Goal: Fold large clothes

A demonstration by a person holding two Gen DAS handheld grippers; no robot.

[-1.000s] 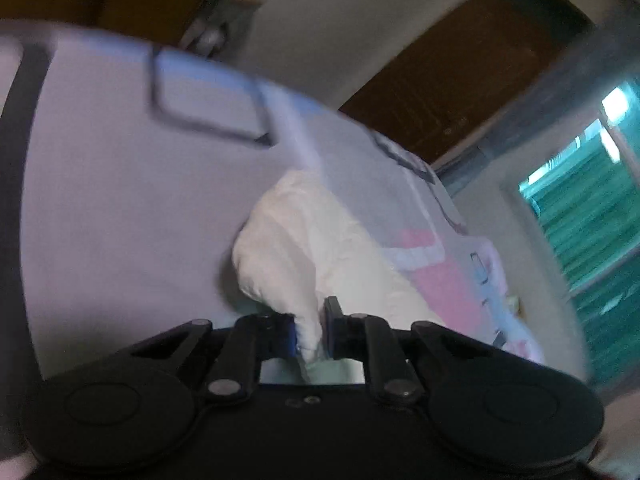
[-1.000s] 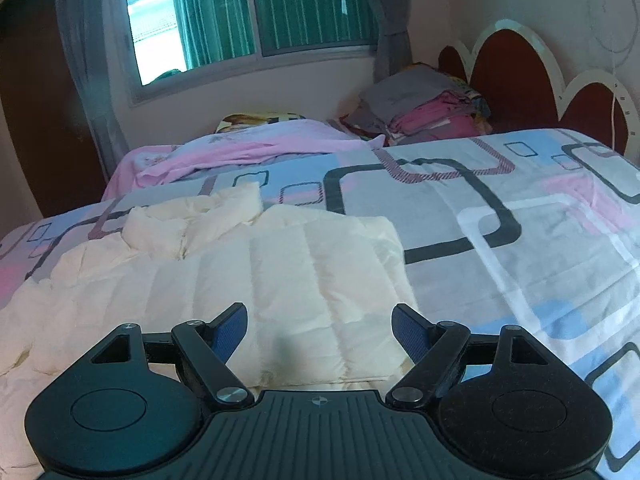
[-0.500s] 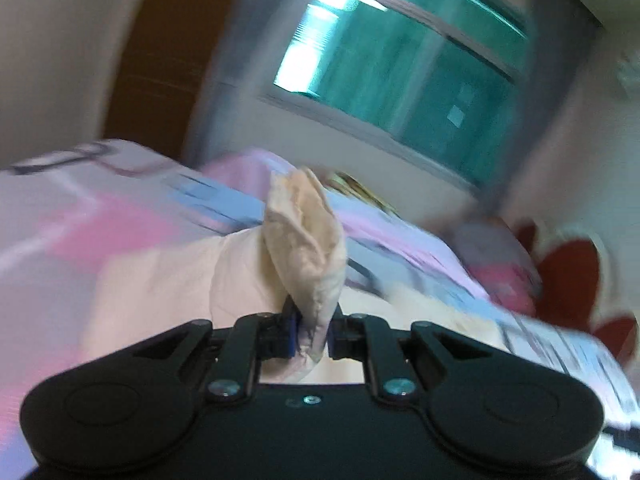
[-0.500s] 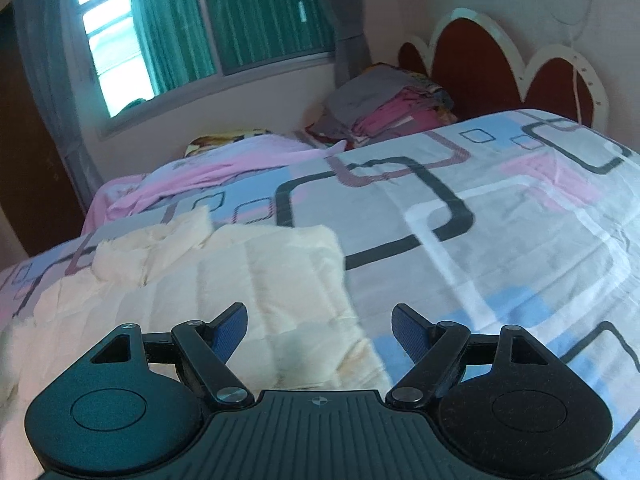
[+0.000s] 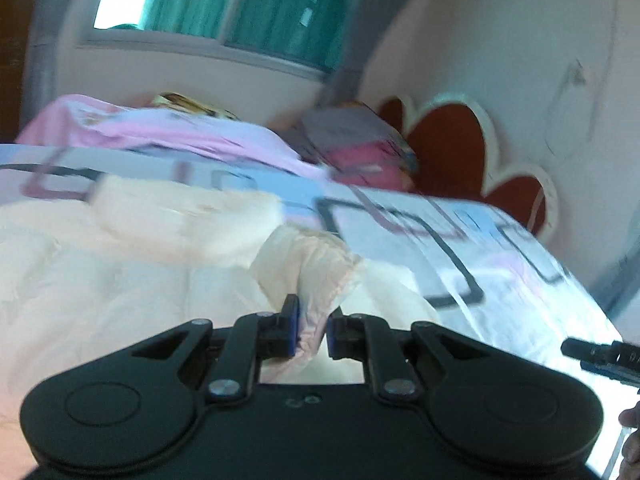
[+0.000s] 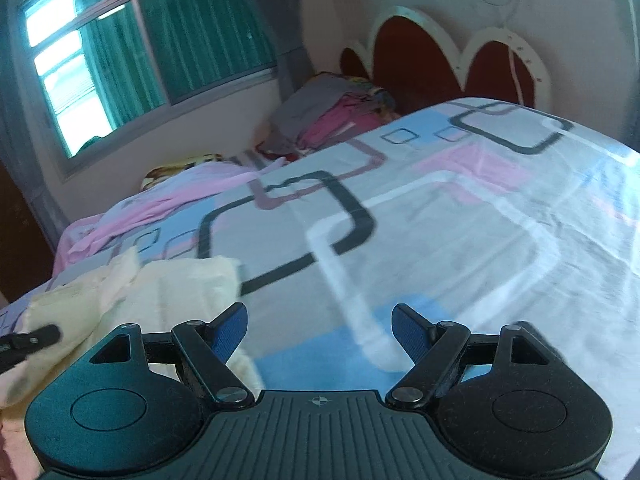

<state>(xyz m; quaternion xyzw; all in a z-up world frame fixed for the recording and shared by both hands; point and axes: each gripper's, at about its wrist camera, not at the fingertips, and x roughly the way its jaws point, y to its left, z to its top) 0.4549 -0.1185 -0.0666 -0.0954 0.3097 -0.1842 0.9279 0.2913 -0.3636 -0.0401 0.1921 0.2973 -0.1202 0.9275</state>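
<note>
Left gripper (image 5: 310, 330): jaws drawn close on a bunched fold of the cream quilted jacket (image 5: 132, 264), blue pads (image 5: 293, 330) pressing the puckered cloth from both sides, fold rising up and forward out of the pinch. Beyond the pinch, rest of the jacket spread over the left and middle of the bed, a paler raised edge lying across its far side. Under and past it, the patterned bedsheet (image 5: 472, 248), white with blue, pink and dark rounded squares. At the far right edge of the left wrist view, a dark tip of the other tool, low over the sheet.

Right gripper (image 6: 320, 330): jaws spread wide, nothing between the blue pads (image 6: 410, 330), only bare sheet (image 6: 460, 220) in the gap. Left finger just beside the near right edge of the jacket (image 6: 160, 292); touching or not, cannot tell. Jacket bunched at lower left in this view, its collar end toward the far side.

Farther out: a rumpled pink blanket (image 6: 160, 208) along the far edge of the bed, a stack of grey and pink folded clothes (image 6: 328, 116) near the headboard (image 6: 432, 60), red with white scalloped trim. Behind, a window (image 6: 140, 52) with green curtains, bright at its left pane.
</note>
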